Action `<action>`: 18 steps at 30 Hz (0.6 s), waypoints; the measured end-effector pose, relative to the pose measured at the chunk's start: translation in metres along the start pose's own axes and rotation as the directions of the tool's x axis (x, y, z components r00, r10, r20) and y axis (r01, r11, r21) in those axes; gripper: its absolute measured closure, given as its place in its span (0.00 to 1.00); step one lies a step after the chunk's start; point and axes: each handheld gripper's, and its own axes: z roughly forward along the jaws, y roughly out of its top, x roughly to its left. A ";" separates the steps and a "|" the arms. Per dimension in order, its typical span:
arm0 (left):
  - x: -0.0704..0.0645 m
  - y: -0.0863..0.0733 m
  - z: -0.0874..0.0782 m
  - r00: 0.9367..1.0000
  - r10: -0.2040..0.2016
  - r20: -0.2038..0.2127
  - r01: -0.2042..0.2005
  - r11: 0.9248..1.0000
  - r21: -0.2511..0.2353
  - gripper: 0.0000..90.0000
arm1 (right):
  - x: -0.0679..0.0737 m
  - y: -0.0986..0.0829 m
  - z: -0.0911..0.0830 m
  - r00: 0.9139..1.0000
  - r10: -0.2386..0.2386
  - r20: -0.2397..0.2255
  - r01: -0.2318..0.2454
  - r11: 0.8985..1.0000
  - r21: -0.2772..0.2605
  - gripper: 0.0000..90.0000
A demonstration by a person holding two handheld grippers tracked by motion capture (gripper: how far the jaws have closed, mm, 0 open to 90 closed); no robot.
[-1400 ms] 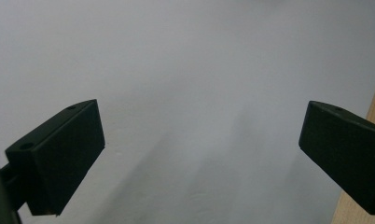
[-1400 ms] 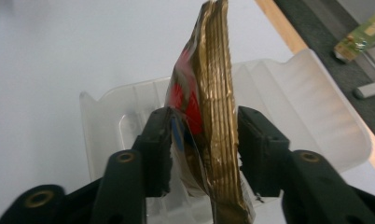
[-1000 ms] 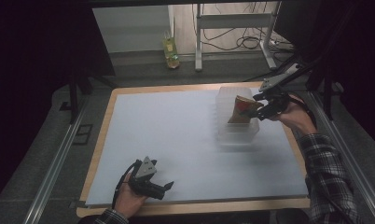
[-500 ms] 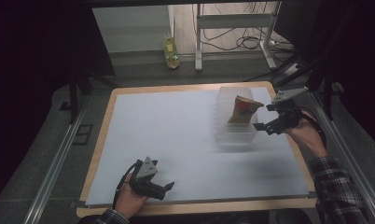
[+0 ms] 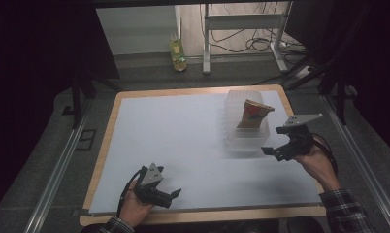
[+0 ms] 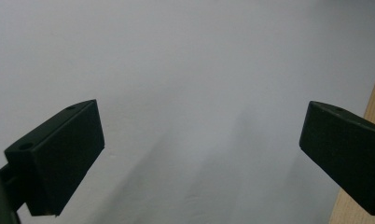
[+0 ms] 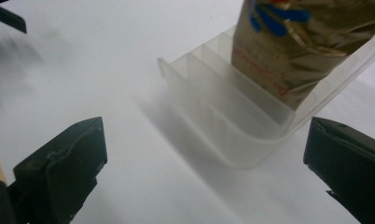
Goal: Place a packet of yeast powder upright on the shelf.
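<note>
right gripper: jaws spread wide and empty, hovering just off the bin's near right corner, at about 3 o'clock on the table; a second ago it was up at the bag's top inside the bin, and it has since pulled back toward the person
meaning: judged from that retreat, the bag has been let go and the placing step looks done
left gripper: jaws apart, nothing between them, resting on the sheet at about 7 o'clock; unmoved across the last second
bag: gold-brown pouch with blue and red print, standing in the bin's far part, at roughly 2 o'clock on the table
bag axis: long axis near upright, crumpled top uppermost and tipped slightly to the right in the high view; printed face turned toward the person
bin: clear plastic, ribbed with thin dividers, long axis running near to far; the near slots sit bare in the right gripper view
table: pale sheet on a wooden board
</note>
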 end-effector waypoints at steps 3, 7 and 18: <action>0.000 0.000 0.000 1.000 -0.002 0.002 0.002 1.000 0.002 0.00 | 0.009 -0.005 -0.001 1.000 0.006 -0.004 -0.006 1.000 -0.008 0.00; 0.000 0.000 0.000 1.000 -0.002 0.000 0.002 1.000 0.005 0.00 | 0.021 -0.010 -0.004 1.000 -0.008 -0.001 0.008 1.000 -0.008 0.00; -0.001 -0.001 0.000 1.000 0.011 -0.012 -0.011 1.000 0.000 0.00 | 0.049 -0.024 -0.008 1.000 0.012 0.004 -0.012 0.999 -0.031 0.00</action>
